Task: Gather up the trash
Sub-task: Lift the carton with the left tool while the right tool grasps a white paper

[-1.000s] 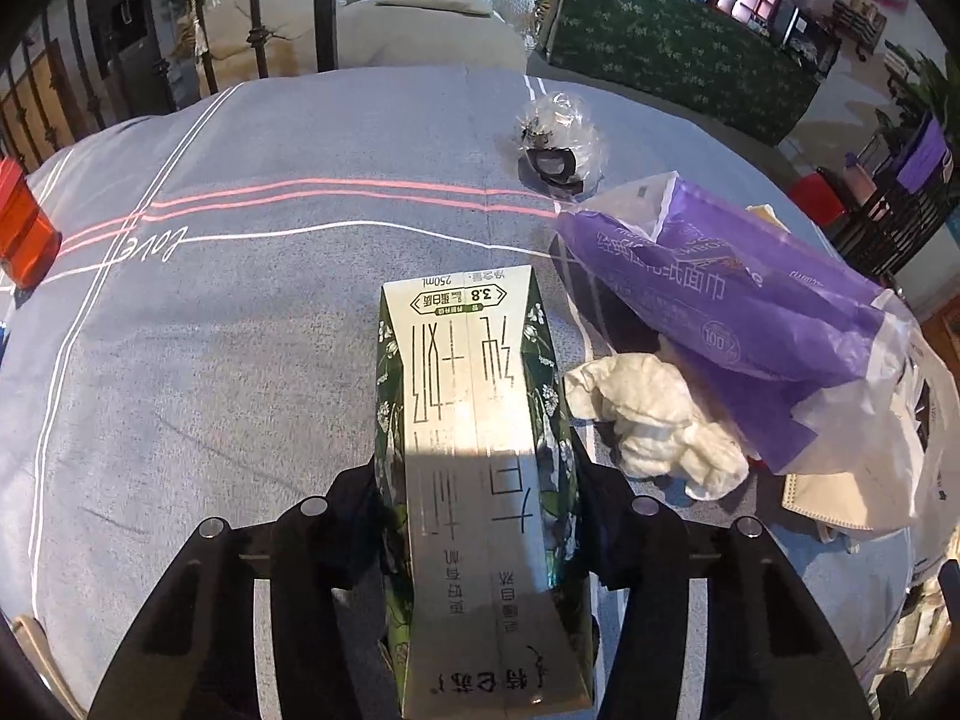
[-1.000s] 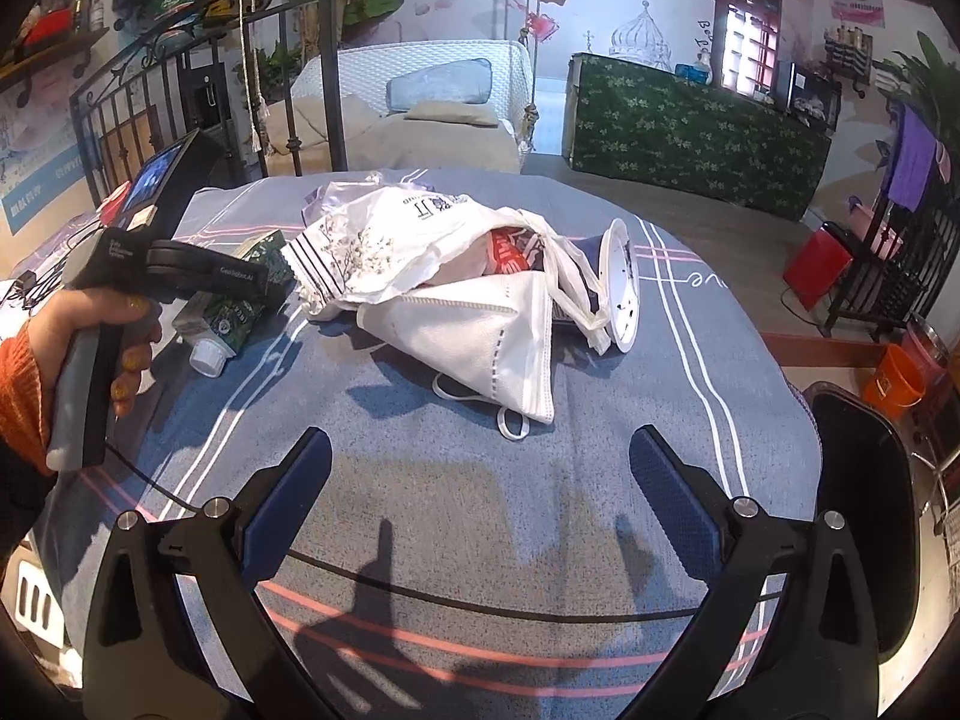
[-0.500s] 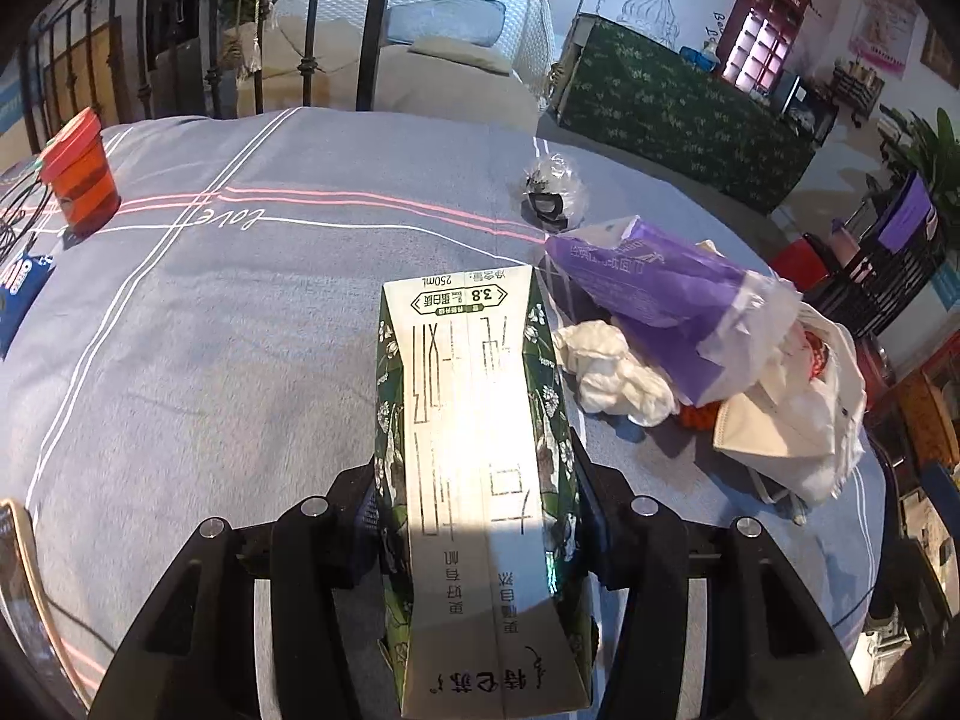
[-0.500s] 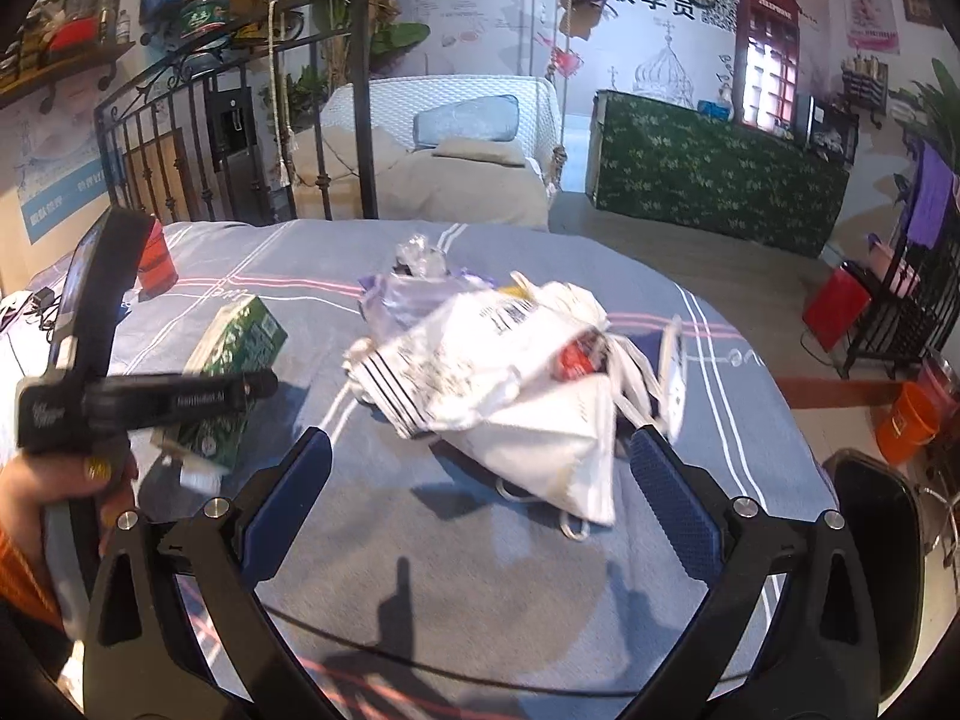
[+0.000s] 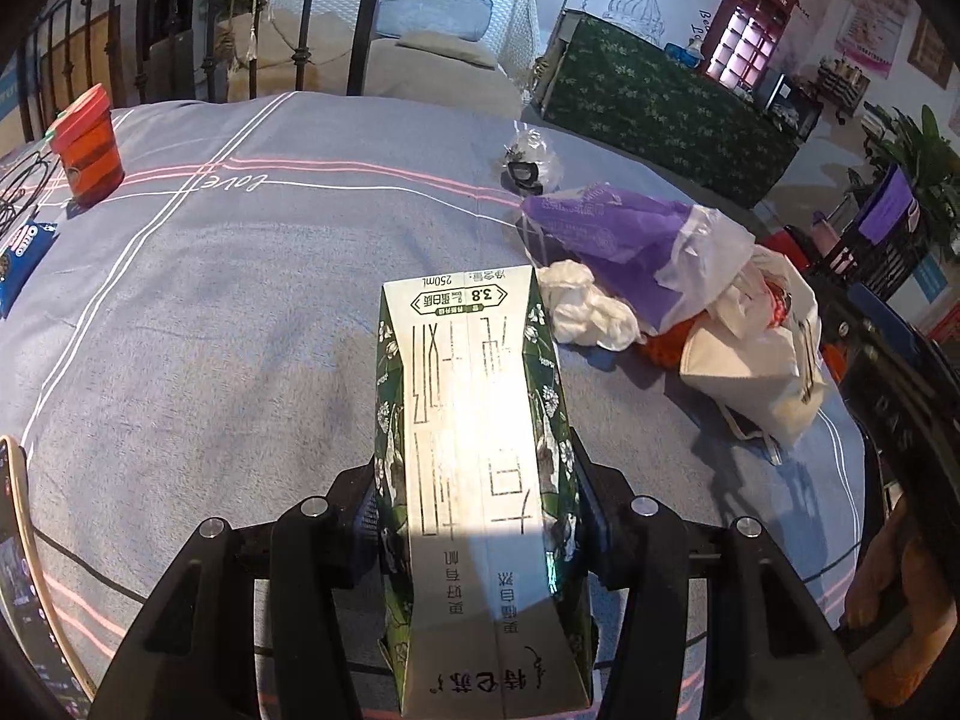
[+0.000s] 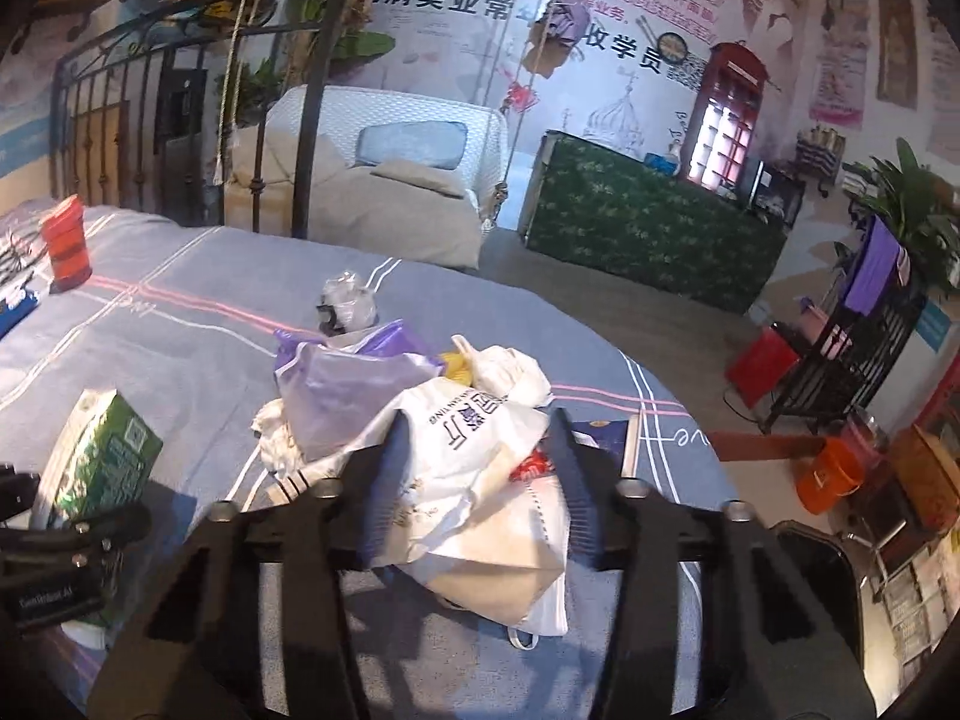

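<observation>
While the left gripper (image 5: pixel 477 516) pinches the green-and-white milk carton (image 5: pixel 480 480) above the grey tablecloth (image 5: pixel 210 300), a crumpled tissue (image 5: pixel 585 309) and purple bag (image 5: pixel 612 228) lie ahead to its right. The right gripper (image 6: pixel 477 480) has just been closing, its jaws now flanking the white plastic bag (image 6: pixel 474 468).
</observation>
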Demonstrator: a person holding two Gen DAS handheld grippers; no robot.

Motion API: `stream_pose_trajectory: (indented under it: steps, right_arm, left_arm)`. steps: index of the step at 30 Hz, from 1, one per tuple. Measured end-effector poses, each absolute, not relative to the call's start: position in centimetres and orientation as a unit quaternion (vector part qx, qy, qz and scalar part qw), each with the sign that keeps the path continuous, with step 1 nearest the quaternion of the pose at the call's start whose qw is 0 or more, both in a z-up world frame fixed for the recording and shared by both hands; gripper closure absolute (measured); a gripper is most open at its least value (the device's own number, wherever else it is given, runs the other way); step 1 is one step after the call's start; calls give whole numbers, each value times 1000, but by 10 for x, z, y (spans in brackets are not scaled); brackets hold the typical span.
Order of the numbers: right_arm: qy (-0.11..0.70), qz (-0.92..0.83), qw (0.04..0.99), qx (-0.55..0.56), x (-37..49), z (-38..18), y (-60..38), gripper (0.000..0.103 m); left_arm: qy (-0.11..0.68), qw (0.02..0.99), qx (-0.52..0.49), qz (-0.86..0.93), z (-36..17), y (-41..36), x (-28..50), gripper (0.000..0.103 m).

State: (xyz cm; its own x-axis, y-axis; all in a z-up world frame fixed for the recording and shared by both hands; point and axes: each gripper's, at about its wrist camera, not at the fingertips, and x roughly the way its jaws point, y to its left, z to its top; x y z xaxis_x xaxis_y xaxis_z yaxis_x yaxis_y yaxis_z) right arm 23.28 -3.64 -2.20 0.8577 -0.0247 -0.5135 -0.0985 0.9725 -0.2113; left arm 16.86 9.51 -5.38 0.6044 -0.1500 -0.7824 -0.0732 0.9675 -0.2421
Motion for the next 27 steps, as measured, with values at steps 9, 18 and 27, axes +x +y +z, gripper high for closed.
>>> stream_pose_trajectory:
  steps: [9, 18, 27]
  right_arm:
    - [249, 24, 965, -76, 223, -6, -66, 102]
    - [242, 33, 969, -26, 201, 13, -96, 102]
    - [253, 55, 966, 8, 186, 14, -117, 100]
  left_arm:
    - [442, 888, -122, -35, -55, 83, 163, 51]
    - [435, 892, -114, -47, -51, 72, 160, 51]
    - [422, 898, -102, -73, -42, 50, 157, 51]
